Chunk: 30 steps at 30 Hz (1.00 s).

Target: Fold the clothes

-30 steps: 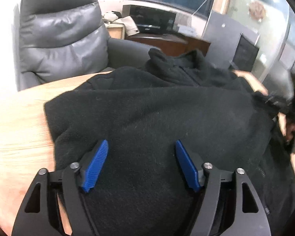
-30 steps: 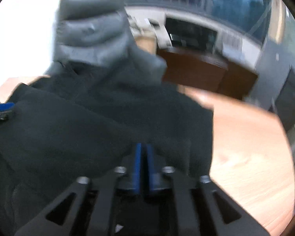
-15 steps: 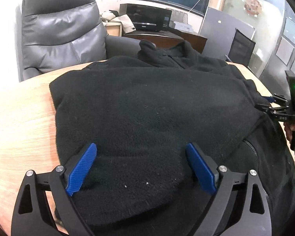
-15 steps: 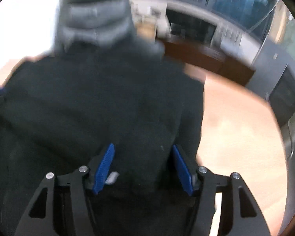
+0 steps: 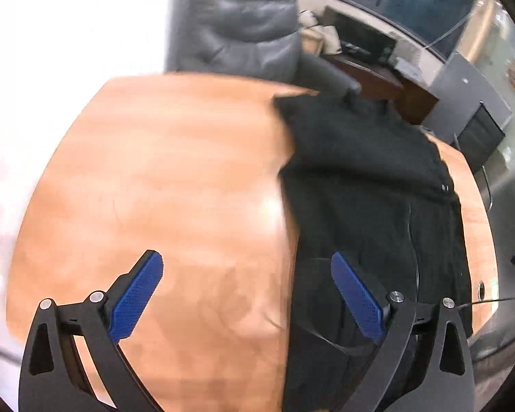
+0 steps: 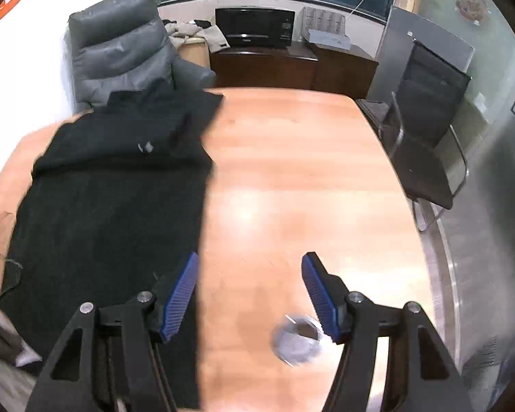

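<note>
The black fleece jacket lies flat on the wooden table as a long, narrow fold, its collar at the far end near the grey leather armchair and its hem running toward the near edge; in the left wrist view the same jacket fills the right side of the frame, with a zipper line showing along its length. Half a second ago both tools hung directly over the dark cloth, and now each has drawn off sideways: the left gripper sits mostly over bare wood to the left of the garment, only its right blue pad over the jacket's edge, while the right gripper sits over bare wood to the right of it, its left pad at the jacket's straight right edge. A second ago the right tool's pads were pressed together on the fabric; now both tools stand spread wide with nothing between the pads. Both point forward and downward at the tabletop; whether they touch it cannot be told. The left view is smeared by motion. A round grommet is set in the table near the right gripper's right pad, blurred. Beyond the table's far end a dark cabinet carries a black microwave, and a black office chair stands at the table's right side.
</note>
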Tool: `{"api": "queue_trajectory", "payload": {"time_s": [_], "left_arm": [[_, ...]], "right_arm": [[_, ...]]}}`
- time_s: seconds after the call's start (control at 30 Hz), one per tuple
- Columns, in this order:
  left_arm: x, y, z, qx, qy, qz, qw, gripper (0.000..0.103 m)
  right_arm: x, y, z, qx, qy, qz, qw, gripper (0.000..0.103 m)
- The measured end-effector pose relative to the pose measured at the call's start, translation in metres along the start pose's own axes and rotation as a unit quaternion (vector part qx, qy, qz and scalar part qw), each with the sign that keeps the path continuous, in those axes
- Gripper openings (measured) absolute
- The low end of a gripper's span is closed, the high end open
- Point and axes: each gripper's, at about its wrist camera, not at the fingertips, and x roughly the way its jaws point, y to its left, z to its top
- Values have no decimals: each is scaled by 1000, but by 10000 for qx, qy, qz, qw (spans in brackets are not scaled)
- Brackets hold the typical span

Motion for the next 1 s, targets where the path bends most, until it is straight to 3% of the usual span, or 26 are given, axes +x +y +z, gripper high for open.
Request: {"api": "queue_trajectory", "payload": {"time_s": [0.2, 0.33, 0.4, 0.5, 0.6, 0.7, 0.83, 1.0], "left_arm": [[0, -32, -86, 360, 610, -86, 9975, 100], [23, -47, -121, 401, 1012, -518, 9927, 99], [40, -54, -130, 416, 1222, -670, 9894, 97], [64, -63, -134, 430, 1468, -911, 9840, 96], [81, -65, -135, 399, 1699, -1067, 9789, 96], [91, -63, -133, 335, 1856, -1165, 9751, 96], [100, -61, -131, 263, 1965, -1146, 9734, 96], [107, -69, -129, 404, 1937, -1091, 9741, 103]], "right_arm": [[17, -39, -66, -497, 974, 984, 9891, 63], [15, -103, -103, -170, 1246, 608, 9902, 63], [12, -114, -110, -76, 1270, 647, 9898, 65], [6, -92, -117, -211, 1189, 1269, 9845, 64], [20, -59, -120, -207, 1195, 2147, 9691, 64], [39, -30, -126, -229, 1304, 2692, 9539, 60], [56, -4, -142, -267, 1447, 3068, 9403, 60], [77, 18, -147, -323, 1538, 3183, 9349, 62]]}}
